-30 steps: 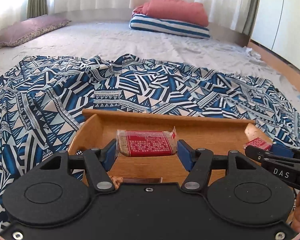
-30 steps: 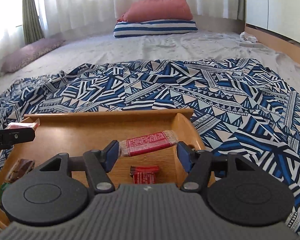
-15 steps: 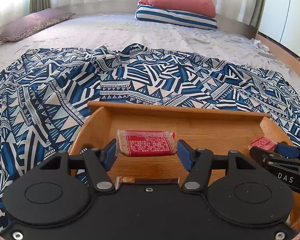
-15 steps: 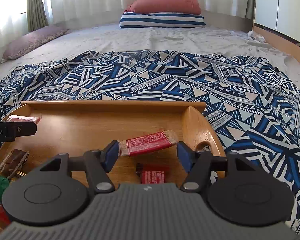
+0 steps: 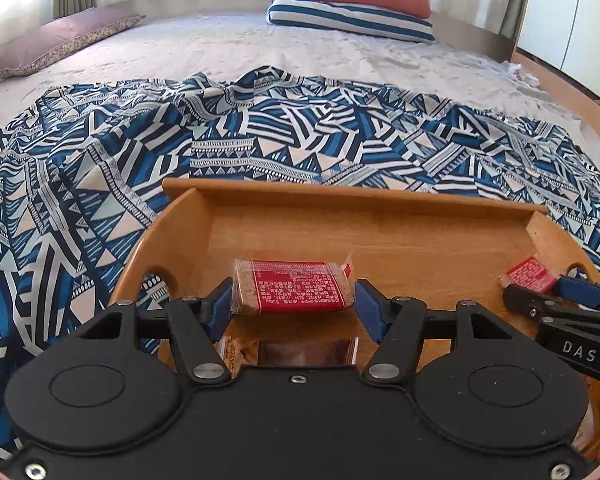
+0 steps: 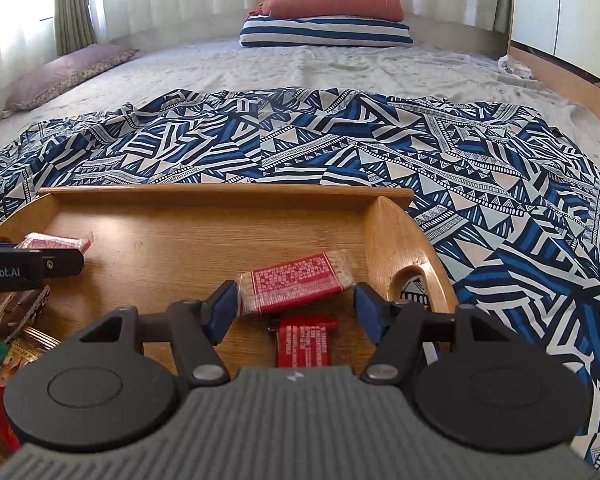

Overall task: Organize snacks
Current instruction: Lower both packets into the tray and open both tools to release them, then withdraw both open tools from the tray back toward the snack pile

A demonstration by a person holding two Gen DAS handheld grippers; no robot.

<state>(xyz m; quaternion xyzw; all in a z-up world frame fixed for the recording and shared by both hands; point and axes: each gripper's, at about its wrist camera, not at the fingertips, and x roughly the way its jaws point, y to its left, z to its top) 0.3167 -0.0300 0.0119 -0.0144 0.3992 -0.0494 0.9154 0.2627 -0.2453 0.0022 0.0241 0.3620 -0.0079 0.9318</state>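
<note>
A wooden tray (image 5: 380,200) (image 6: 220,194) lies on the patterned blanket. My left gripper (image 5: 294,306) is shut on a red-labelled snack bar (image 5: 294,286) and holds it over the tray's left part. My right gripper (image 6: 296,306) is shut on a like red snack bar (image 6: 296,282) over the tray's right part. The right gripper also shows at the right of the left wrist view (image 5: 540,284). The left gripper shows at the left of the right wrist view (image 6: 56,256). Another red bar (image 6: 304,340) lies on the tray under the right gripper.
Several other snack packets (image 6: 16,344) lie at the tray's near left. One packet (image 5: 292,350) shows under the left gripper. The blue and white blanket (image 5: 100,184) surrounds the tray. Pillows (image 6: 328,16) lie at the far end of the bed.
Both grippers have moved forward and lower over the tray, each still holding its bar. The tray floor looks larger and more of the lying packets show.
</note>
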